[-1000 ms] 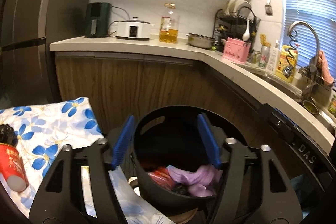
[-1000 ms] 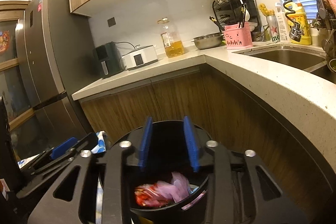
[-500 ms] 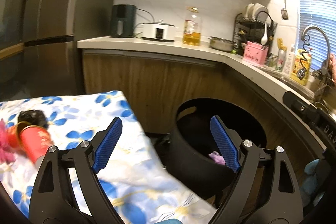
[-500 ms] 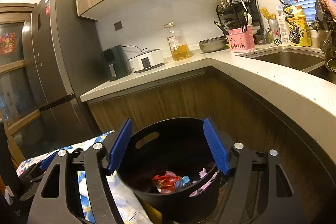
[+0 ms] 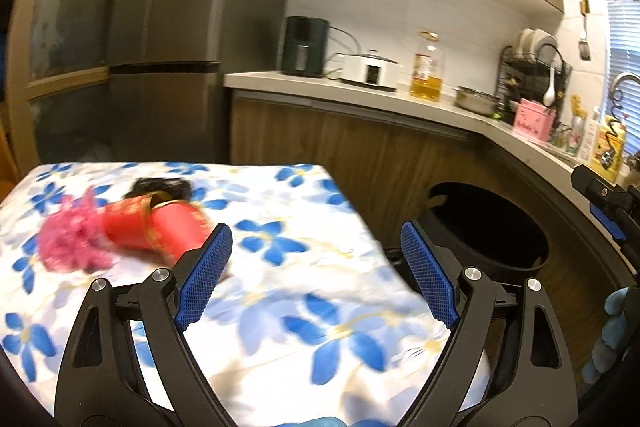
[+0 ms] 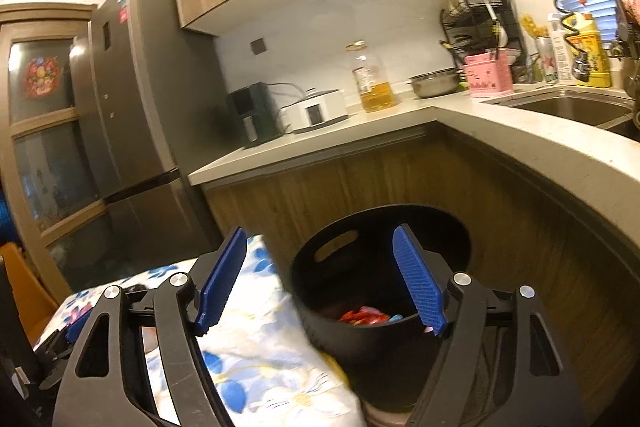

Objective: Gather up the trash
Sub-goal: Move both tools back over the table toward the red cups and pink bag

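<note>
Two red paper cups (image 5: 160, 227) lie on their sides on the floral tablecloth (image 5: 300, 307), with a pink crumpled wad (image 5: 68, 243) to their left and a black crumpled scrap (image 5: 160, 187) behind. My left gripper (image 5: 316, 231) hovers open over the cloth, just right of the cups, with nothing between its fingers. A black round bin (image 6: 384, 339) stands on the floor beside the table and holds red and pink wrappers (image 6: 364, 315). Above the bin's near rim, my right gripper (image 6: 320, 231) has its jaws opening, and they hold nothing.
A wooden cabinet with a pale counter (image 6: 520, 143) curves around behind the bin. A tall grey fridge (image 5: 168, 67) stands behind the table. On the counter are an oil bottle (image 6: 370, 83), appliances, a dish rack and a sink (image 6: 568, 107). A blue-gloved hand (image 5: 612, 327) shows at the right edge.
My left gripper swung left from above the bin to above the tablecloth, and its jaws widened. The right gripper's jaws spread wide and it drew back a little from the bin.
</note>
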Demonstrator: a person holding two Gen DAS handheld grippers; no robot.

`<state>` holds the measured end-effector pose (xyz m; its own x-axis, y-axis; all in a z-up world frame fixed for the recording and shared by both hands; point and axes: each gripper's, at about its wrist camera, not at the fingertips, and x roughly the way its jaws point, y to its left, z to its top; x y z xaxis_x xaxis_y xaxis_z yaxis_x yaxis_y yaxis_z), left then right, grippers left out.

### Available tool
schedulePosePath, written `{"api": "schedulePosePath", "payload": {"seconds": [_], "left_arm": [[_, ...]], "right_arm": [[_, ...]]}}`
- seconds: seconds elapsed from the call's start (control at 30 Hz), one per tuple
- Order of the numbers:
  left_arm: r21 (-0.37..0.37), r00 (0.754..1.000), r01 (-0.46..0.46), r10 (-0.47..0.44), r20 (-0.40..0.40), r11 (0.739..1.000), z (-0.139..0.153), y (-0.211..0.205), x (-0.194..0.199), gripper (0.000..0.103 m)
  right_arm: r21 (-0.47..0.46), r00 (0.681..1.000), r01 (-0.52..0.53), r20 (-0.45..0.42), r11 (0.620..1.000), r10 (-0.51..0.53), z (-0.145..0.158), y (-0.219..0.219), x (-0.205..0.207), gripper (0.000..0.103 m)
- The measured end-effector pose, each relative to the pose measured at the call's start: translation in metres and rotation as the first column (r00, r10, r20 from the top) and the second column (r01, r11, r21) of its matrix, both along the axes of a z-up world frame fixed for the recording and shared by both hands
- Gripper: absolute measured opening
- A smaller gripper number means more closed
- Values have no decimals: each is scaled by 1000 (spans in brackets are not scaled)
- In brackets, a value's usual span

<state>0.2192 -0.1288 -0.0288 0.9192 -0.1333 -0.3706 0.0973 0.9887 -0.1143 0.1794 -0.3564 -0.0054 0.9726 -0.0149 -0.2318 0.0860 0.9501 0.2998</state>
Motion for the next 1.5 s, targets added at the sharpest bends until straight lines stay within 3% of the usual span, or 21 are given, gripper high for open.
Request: {"api": "schedulePosePath", "payload": {"seconds": [0.4,0.63,0.8,1.33,1.5], "left_arm": [[-9,979,-204,204,-20,979,-13,108,-31,85],[-23,955,-296,296,-19,955,-13,163,-48,85],[-34,938,-346,345,-19,938,-14,190,-55,85],[-29,930,-368,367,-32,929,-19,212,-40,85],[-24,929,-368,367,-39,929,-22,211,-37,85]], "right_arm": [[-16,974,-223,-57,975,221,-24,99,22,77],[-50,910,-401,-133,915,392,-51,175,54,81],[-78,872,-471,-193,879,450,-68,211,81,82],[-34,789,-574,-292,818,541,-96,248,136,81],[-8,772,-585,-313,811,553,-102,249,142,65]]}}
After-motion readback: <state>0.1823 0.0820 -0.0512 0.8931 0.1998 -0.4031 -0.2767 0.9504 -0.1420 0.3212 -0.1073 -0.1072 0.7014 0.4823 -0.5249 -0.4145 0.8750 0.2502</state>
